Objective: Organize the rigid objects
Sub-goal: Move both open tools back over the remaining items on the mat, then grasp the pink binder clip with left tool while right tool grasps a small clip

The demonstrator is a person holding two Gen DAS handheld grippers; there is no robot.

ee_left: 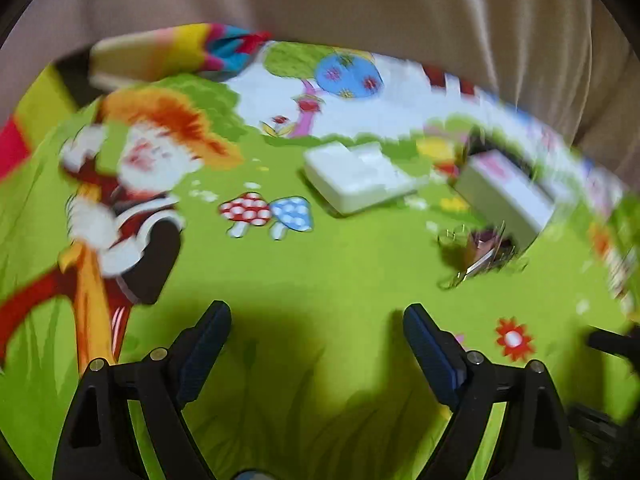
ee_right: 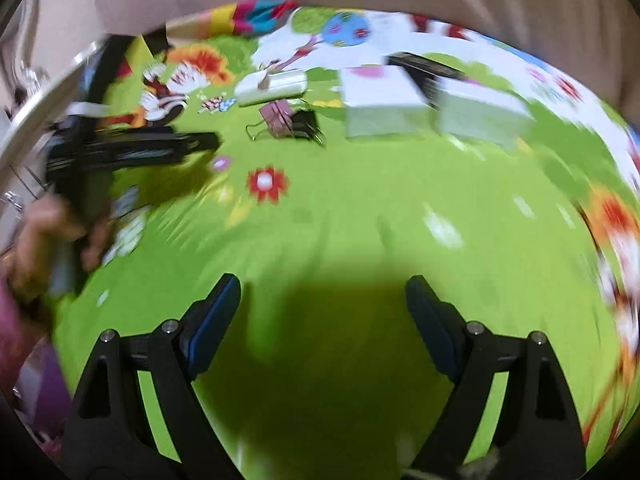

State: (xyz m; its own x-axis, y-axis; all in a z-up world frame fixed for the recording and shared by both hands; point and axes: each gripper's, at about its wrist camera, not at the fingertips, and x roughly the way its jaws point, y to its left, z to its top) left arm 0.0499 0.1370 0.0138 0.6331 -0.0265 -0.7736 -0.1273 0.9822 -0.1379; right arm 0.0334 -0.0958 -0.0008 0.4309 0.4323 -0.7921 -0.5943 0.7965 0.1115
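Both the left hand-held gripper point(ee_left: 316, 316) and the right hand-held gripper point(ee_right: 324, 292) are held apart, empty. The binder clips point(ee_right: 292, 122) near the white boxes point(ee_right: 384, 100) are best approached slowly, squarely.

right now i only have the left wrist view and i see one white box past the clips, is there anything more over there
Observer: Yes. The right wrist view shows a second white box just right of the first white box.
Operator: anything behind them
Observer: A black box lies behind the pair, about where they meet.
Operator: and the right jaws
Observer: The right gripper has its jaws open over the green cloth, with nothing between them.
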